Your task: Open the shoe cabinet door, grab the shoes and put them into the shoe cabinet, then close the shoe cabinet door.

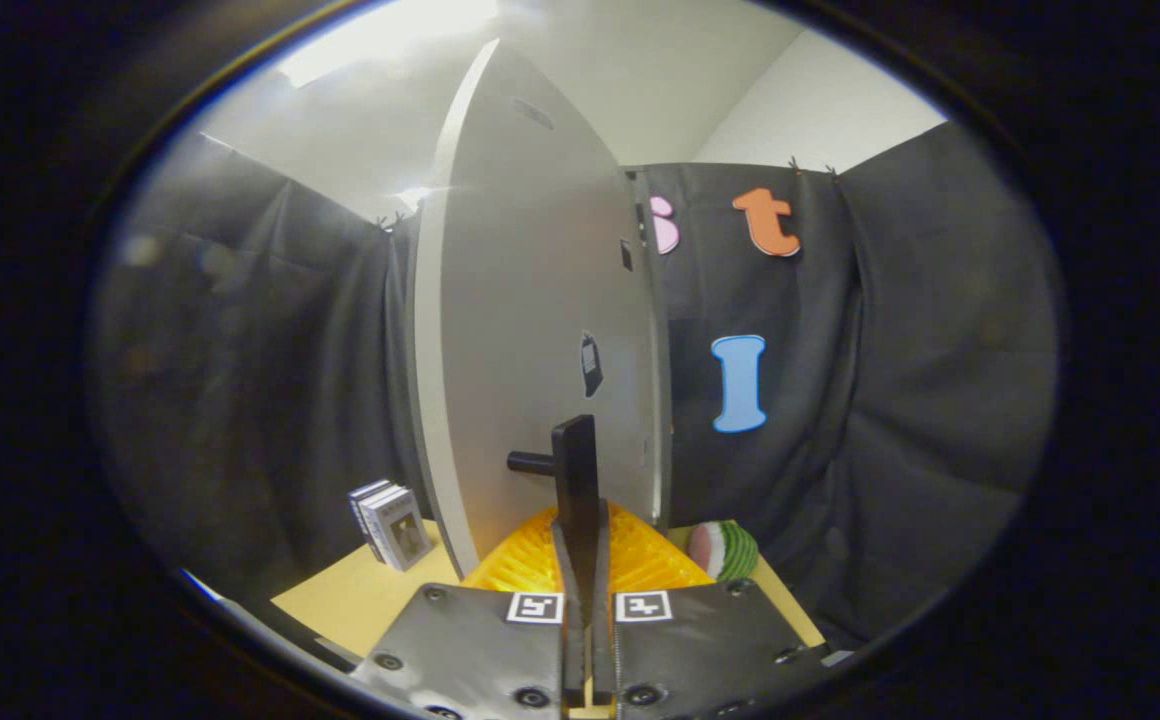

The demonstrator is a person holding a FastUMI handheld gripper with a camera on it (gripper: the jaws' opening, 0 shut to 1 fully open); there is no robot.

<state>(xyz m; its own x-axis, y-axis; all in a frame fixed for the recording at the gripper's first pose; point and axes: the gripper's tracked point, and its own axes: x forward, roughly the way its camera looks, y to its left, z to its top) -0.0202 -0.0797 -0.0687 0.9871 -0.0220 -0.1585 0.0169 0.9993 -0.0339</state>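
Dark cloth drapes the booth on both sides and behind, and above it a pale wall and ceiling show, with a bright light patch overhead. A tan worktop [340,600] lies below, running from the near left across to the right behind the jaws.

The shoe cabinet door [530,330], a tall pale grey panel, stands upright just ahead of the gripper [577,470], seen nearly edge-on with its broad face turned toward the right. A short dark round knob [530,462] sticks out from the panel to the left, level with the fingertips. Whether the fingers touch the knob or the door cannot be told.

The jaws are pressed together, the two fingers lying flat against each other with nothing seen between them, rising as one narrow upright bar in front of the door's lower part.

At the door's foot, behind the fingers, sits an orange ribbed object [530,560]. To its right a watermelon-slice toy [725,548] rests on the worktop. To the left of the door a small pale box [392,525] stands on the worktop.
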